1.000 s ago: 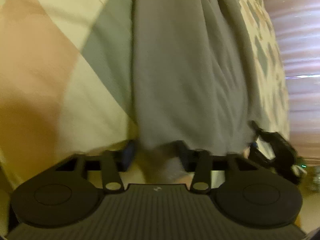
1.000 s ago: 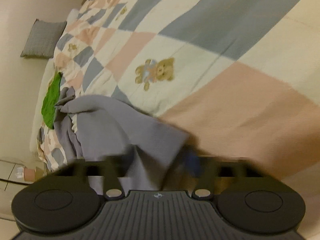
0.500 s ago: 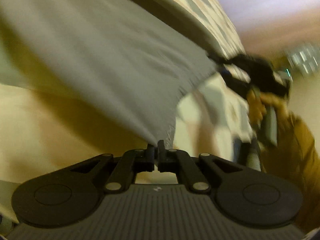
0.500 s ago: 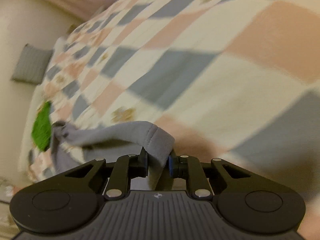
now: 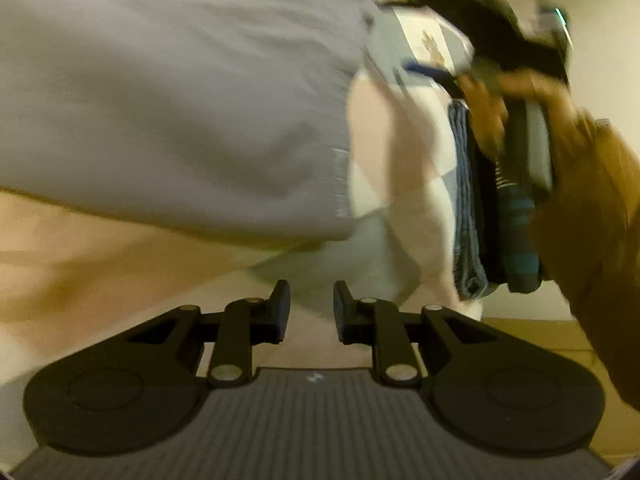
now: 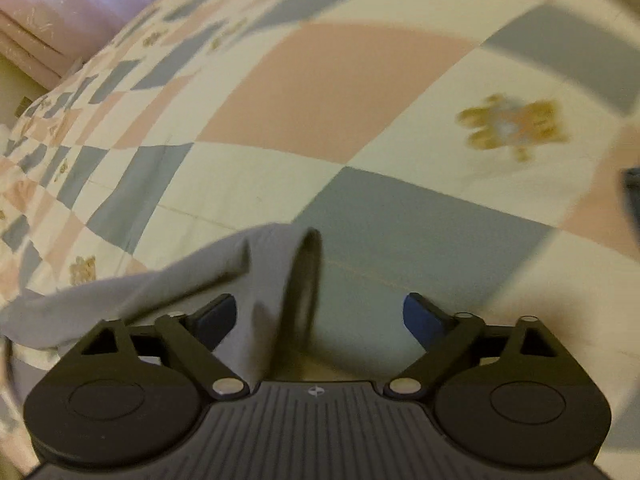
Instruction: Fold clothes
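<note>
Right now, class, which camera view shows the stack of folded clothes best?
The left wrist view: the stack of folded clothes shows edge-on at the right, denim and striped layers visible, beyond the grey garment. The right wrist view shows only a dark sliver at its right edge, too blurred to identify.

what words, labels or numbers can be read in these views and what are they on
None can be read.
Left hand-held gripper: a small pale mark on its body, a logo shape, no letters.
Right hand-held gripper: a similar small round mark, no letters.
Quilt: bear pictures only, no text.
Grey garment and folded stack: no label shows; blurred.
</note>
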A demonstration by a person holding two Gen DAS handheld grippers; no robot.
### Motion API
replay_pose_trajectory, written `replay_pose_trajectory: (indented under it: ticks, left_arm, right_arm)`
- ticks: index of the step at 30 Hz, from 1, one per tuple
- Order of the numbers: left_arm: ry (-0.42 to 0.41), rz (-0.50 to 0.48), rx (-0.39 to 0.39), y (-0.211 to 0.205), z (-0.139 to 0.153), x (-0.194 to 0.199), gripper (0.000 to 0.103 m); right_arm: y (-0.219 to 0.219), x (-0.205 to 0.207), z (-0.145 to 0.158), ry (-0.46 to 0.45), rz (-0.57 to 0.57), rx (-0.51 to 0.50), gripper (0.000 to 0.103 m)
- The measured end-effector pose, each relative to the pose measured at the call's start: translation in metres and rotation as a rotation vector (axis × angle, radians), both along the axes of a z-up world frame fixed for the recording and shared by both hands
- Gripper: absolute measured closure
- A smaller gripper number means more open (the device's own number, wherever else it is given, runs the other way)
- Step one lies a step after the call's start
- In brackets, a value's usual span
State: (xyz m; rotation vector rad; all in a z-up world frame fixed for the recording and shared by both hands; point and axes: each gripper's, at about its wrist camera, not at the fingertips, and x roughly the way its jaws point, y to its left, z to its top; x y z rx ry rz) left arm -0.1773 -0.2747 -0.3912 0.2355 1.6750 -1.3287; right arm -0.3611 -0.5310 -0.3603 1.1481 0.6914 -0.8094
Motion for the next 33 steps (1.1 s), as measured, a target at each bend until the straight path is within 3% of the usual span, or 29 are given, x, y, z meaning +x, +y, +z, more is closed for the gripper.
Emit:
replay_pose_trajectory:
  ticks: [3, 6, 7, 11, 13, 14, 16, 18, 20, 22, 27, 31, 33]
  left_arm:
    - [-0.066, 0.035, 0.005, 0.014, 0.012, 0.041, 0.083]
    - [-0.19, 0.056, -0.039, 0.015, 0.027, 0.083, 0.083]
    - [-0.217, 0.067, -0.058, 0.015, 0.028, 0.102, 0.083]
    - [-0.301, 0.101, -0.091, 0.007, 0.017, 0.177, 0.082]
    - [-0.316, 0.072, -0.078, 0.004, 0.003, 0.21, 0.084]
    - [-0.312, 0.055, -0.064, 0.004, -0.004, 0.227, 0.095]
    - [-0.351, 0.044, -0.06, 0.018, 0.001, 0.263, 0.096]
    - [-0.421, 0.049, -0.071, 0.042, 0.018, 0.299, 0.078]
    - [-0.491, 0.055, -0.081, 0.066, 0.035, 0.335, 0.072]
    - [-0.569, 0.091, -0.058, 0.09, 0.046, 0.38, 0.072]
    - [-0.849, 0.196, 0.091, 0.097, 0.048, 0.479, 0.063]
    - [-0.892, 0.215, 0.14, 0.081, 0.049, 0.529, 0.051]
    - [-0.868, 0.231, 0.177, 0.061, 0.042, 0.544, 0.046]
  right_arm:
    - [0.033, -0.007, 0.003, -0.004, -0.033, -0.015, 0.02]
    - [0.066, -0.015, 0.006, -0.007, -0.066, -0.03, 0.04]
    - [0.077, -0.017, 0.007, -0.009, -0.075, -0.035, 0.051]
    - [0.133, 0.025, 0.001, -0.047, 0.05, -0.038, 0.061]
    - [0.15, 0.04, -0.013, 0.03, -0.006, -0.018, 0.061]
    - [0.156, 0.043, -0.024, 0.093, -0.07, 0.012, 0.062]
    - [0.171, 0.038, -0.036, 0.199, -0.256, 0.048, 0.069]
    - [0.187, 0.031, -0.03, 0.182, -0.447, 0.062, 0.068]
    - [0.205, 0.033, -0.016, 0.157, -0.61, 0.038, 0.05]
    - [0.219, 0.042, -0.006, 0.167, -0.7, 0.02, 0.048]
    - [0.251, 0.079, -0.005, 0.157, -0.747, 0.036, 0.048]
    - [0.273, 0.104, -0.014, 0.154, -0.746, 0.064, 0.048]
    - [0.279, 0.111, -0.018, 0.154, -0.747, 0.078, 0.048]
